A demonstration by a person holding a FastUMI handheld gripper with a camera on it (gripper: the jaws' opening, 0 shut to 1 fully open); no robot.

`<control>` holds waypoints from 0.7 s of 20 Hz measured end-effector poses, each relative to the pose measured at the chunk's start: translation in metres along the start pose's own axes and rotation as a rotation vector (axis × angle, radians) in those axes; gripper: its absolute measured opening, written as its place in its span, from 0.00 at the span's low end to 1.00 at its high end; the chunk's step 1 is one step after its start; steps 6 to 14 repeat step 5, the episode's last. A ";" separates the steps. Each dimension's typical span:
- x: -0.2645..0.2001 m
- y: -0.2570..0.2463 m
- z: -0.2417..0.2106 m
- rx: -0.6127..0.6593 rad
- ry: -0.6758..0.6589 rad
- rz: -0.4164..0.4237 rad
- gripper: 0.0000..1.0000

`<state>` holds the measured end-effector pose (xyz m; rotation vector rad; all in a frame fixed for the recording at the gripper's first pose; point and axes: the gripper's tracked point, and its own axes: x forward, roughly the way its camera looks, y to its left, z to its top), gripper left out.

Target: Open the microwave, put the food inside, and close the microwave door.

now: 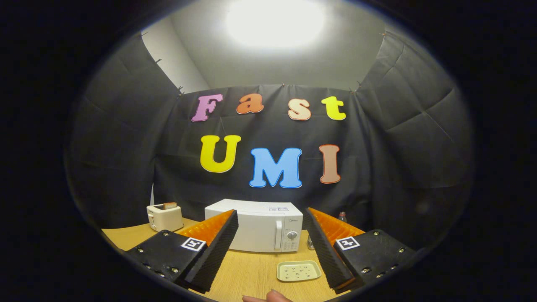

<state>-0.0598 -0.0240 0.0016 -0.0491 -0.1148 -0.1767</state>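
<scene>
The tongs (270, 256) are spread wide and grip nothing; the fingers (214, 247) frame the desk (251, 272) ahead, which gives a clear line to the appliance beyond them.

The microwave (256, 226) stands at 12 o'clock from the tongs, near the far edge of the desk, with its front turned toward the tongs. Its door (251, 233) is shut, and the upright handle (278, 235) sits at the door's right side next to the control panel (292, 239), so in my judgement it faces a straight approach.

The tray (298, 270) lies flat on the desk at about 1 o'clock, just inside the right finger and well short of the microwave. It carries small dark specks. Whether these are food or a printed pattern cannot be determined.

A shut door with the tray outside fits two stages: food awaiting loading, or food already enclosed. The inside of the microwave is hidden, so this cannot be settled.

A toaster (164, 217) with a slice of bread (170, 205) in its slot stands at 10 o'clock, left of the microwave. A bottle (342, 216) at 2 o'clock is mostly hidden behind the right finger. A fingertip (272, 297) at 6 o'clock is cut off
</scene>
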 end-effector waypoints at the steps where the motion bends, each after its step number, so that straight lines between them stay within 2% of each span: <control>1: 0.000 0.000 0.000 0.000 0.000 -0.002 0.97; 14: -0.001 0.003 0.002 -0.002 -0.010 0.001 0.97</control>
